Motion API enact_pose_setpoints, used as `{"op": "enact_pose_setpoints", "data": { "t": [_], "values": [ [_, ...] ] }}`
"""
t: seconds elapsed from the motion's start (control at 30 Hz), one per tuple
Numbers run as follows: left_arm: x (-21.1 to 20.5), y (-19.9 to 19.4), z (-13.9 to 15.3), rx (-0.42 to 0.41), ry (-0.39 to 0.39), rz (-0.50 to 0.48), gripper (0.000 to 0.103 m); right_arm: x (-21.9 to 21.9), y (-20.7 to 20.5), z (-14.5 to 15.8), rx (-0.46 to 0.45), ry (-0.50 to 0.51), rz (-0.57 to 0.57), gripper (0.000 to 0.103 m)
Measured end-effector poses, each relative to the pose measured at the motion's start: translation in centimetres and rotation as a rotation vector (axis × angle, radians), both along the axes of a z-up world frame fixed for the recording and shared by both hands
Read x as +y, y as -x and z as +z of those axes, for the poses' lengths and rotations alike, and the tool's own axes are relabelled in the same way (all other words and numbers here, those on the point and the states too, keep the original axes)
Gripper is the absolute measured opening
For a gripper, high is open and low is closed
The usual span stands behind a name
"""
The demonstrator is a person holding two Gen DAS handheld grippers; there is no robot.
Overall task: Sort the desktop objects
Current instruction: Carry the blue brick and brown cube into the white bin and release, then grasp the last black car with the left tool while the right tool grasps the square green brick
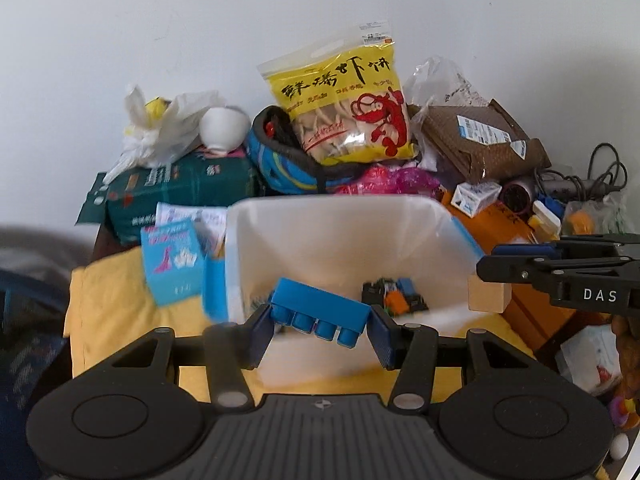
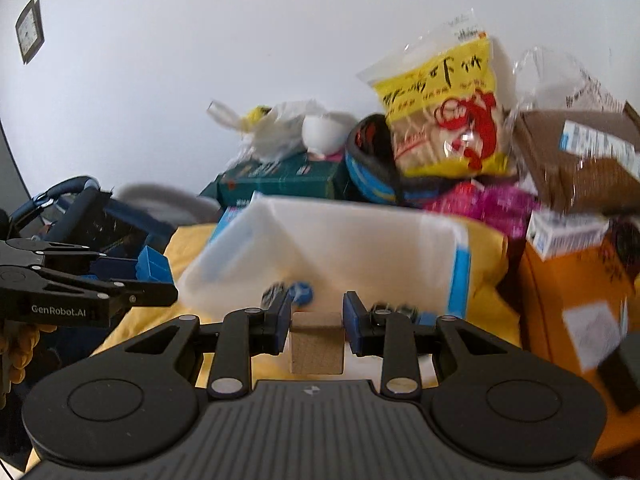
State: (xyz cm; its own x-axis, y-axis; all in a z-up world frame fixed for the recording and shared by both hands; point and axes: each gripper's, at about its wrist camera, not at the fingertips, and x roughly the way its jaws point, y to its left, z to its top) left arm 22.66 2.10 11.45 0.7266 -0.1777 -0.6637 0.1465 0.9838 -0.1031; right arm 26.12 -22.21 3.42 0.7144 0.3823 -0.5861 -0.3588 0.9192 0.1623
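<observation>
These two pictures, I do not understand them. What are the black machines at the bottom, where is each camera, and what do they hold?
They are no robot: a person holds a two-finger gripper in each hand, and each carries a wide-angle camera that looks forward along its fingers. The left camera shows the left gripper clamping a blue toy brick. The right camera shows the right gripper clamping a wooden cube. Both are held near a white plastic bin that stands on a yellow cloth and already has small toys inside. Behind it lies clutter, including a yellow snack bag and a brown cardboard parcel.
</observation>
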Motion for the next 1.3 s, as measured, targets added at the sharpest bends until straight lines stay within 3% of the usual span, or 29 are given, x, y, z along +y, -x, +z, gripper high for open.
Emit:
{"op": "enact_pose_setpoints", "data": {
  "t": [0.4,0.5,0.53,0.73,0.9,1.0,1.1,1.23,1.3],
  "values": [
    [-1.4,-6.9,1.6,0.076,-0.045,-0.009,0.055,-0.2,-6.2,1.3,0.081,0.009,-0.061,0.032],
    [-1.7,-7.7,1.8,0.083,-0.074,0.005,0.062,-0.4,-7.3,1.1,0.103,0.022,-0.081,0.037],
    [-1.8,-7.8,1.8,0.078,-0.087,0.018,0.067,-0.6,-7.5,0.9,0.104,0.021,-0.090,0.041],
    [-1.3,-5.6,0.4,0.060,-0.100,0.018,0.068,-1.4,-6.1,0.1,0.101,0.023,-0.081,0.043],
    [-1.8,0.6,-3.0,0.053,-0.046,-0.015,0.068,-1.5,-0.5,-2.0,0.076,0.007,-0.015,0.043],
    [-3.0,3.6,-7.2,0.118,-0.031,-0.031,0.068,-1.0,3.5,-5.6,0.100,0.033,0.018,0.045],
    [-4.5,3.9,-11.5,0.210,-0.050,-0.055,0.068,-0.4,5.1,-9.7,0.185,0.091,0.036,0.045],
    [-5.8,2.1,-15.0,0.215,-0.104,-0.054,0.067,-0.6,5.8,-13.0,0.247,0.143,0.033,0.046],
    [-5.9,1.0,-15.7,0.222,-0.089,-0.024,0.065,-0.9,5.7,-13.5,0.260,0.148,0.032,0.049]
  ]
}}
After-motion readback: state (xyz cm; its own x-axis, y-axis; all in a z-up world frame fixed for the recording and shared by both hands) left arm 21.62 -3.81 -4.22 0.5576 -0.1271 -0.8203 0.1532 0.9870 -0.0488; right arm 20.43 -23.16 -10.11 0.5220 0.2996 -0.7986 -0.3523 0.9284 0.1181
